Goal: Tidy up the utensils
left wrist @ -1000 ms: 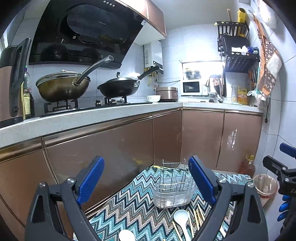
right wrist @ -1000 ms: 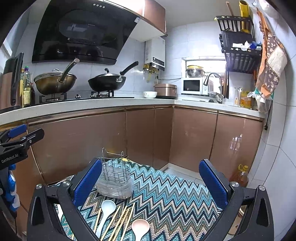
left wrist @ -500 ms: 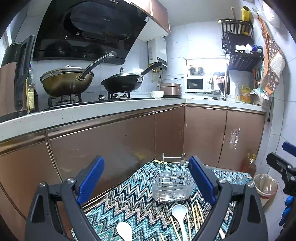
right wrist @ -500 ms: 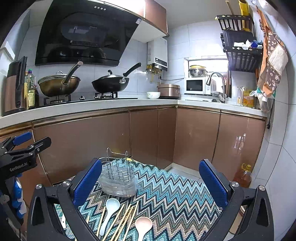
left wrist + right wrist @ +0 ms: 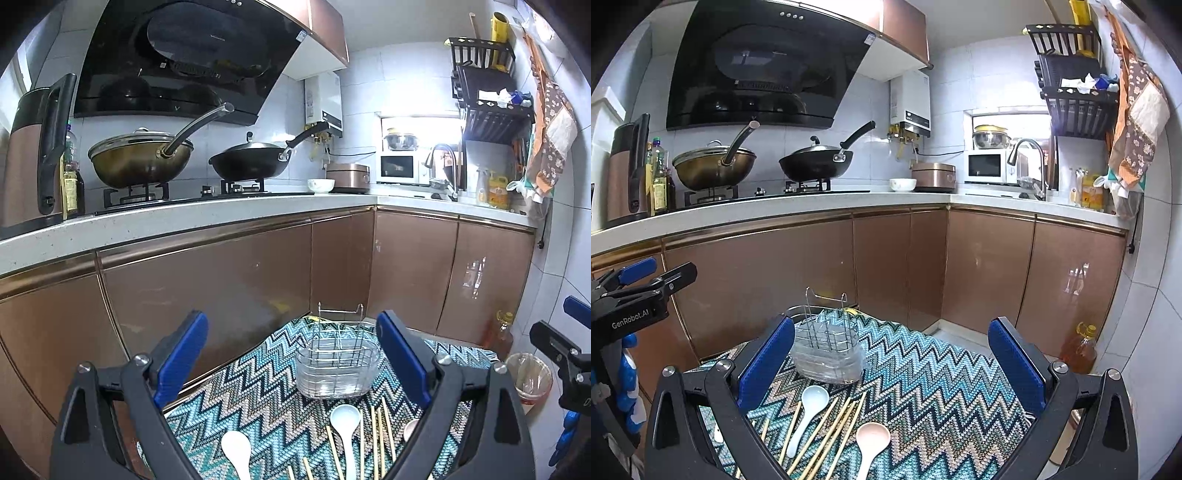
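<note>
Careful: both your left tool (image 5: 291,354) and right tool (image 5: 890,360) hang spread and empty; the chopsticks (image 5: 827,435) lie crowding the white spoon (image 5: 809,410), so one pinch may drag several.

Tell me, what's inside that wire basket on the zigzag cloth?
The wire basket shows only its metal dividers and clear plastic tray; no spoons or chopsticks stand in it. The white spoon, pink spoon and chopsticks lie on the cloth before it. Its very bottom is blurry.
</note>
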Available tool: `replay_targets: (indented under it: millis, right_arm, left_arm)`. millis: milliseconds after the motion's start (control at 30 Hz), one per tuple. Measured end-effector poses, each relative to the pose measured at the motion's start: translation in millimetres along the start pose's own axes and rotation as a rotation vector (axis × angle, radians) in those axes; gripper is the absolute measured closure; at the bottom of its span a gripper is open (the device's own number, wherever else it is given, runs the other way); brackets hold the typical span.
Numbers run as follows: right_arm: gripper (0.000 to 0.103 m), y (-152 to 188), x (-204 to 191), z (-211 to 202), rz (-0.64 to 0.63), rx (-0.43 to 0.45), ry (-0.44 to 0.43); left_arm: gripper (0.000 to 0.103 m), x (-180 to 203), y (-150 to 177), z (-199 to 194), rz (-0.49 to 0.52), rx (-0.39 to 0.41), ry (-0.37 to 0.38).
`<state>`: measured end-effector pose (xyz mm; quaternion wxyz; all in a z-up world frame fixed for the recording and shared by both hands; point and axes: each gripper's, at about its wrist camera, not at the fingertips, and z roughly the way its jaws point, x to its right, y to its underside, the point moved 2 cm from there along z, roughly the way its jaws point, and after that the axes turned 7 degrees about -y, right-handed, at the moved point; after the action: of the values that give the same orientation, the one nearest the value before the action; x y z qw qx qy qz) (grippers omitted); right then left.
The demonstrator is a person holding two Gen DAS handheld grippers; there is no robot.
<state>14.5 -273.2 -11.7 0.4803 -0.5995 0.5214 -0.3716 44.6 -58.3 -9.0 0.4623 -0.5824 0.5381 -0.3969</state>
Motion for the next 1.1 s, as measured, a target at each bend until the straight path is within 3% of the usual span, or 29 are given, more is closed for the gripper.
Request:
replay_targets:
  millis: [700,1100]
  right_arm:
    - [0.0,6.1,21.0,-25.8,0.011,0.018,-0.054]
    - [0.0,7.1,32.3,-30.1,0.037,0.017,-0.044]
  left_arm:
    - [0.011,26.4,-10.6,-35.3,-0.016,0.042,-0.052]
    - [0.011,21.8,-6.8,-27.2,-0.001,-0.021,-0.028]
